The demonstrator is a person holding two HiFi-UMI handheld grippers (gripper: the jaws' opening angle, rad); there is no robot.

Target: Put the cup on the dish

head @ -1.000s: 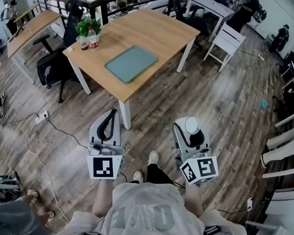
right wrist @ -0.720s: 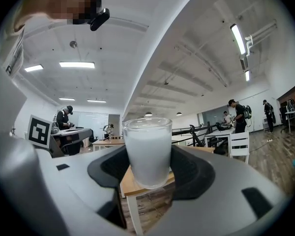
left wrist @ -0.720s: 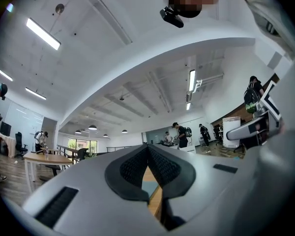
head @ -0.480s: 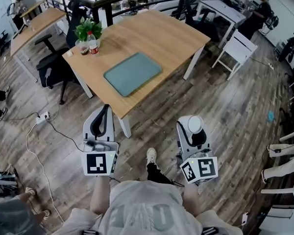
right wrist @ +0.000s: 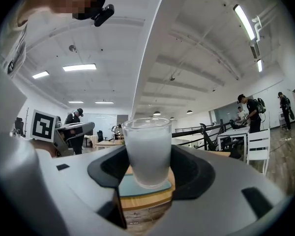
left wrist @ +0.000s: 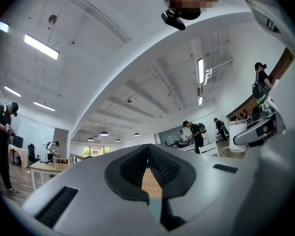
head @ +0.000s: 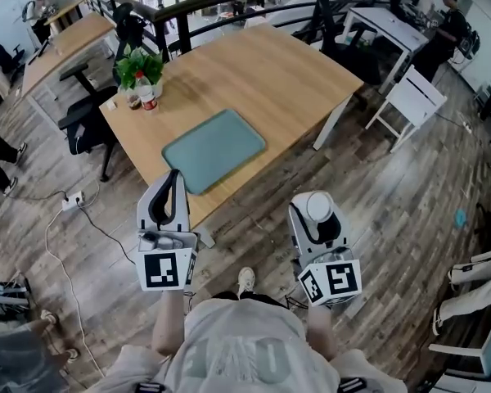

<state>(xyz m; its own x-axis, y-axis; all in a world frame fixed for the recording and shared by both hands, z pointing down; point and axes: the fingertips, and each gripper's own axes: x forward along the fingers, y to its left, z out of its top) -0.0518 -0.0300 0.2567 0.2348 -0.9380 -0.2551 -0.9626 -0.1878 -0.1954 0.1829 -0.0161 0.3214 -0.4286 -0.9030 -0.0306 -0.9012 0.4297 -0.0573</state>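
Now right gripper (head: 319, 213) fingers (right wrist: 105, 168) clamp frosted cup (right wrist: 147, 149); left gripper (left wrist: 147, 151) fingers (left wrist: 130, 168) pressed together, empty.

The teal dish (head: 214, 150) lies open from above and from the table's (head: 286, 72) near edge. Right of the dish and beyond it is bare wood. Well beyond the dish to its left, a potted plant (head: 135, 65) and a bottle (head: 146, 93) crowd the corner, with an office chair (head: 86, 121) beside them.

The dish (head: 214, 150) lies mid-frame on the counter (head: 270, 72), a plant (head: 137, 64) upper left of it, the cup (head: 319, 208) lower right.
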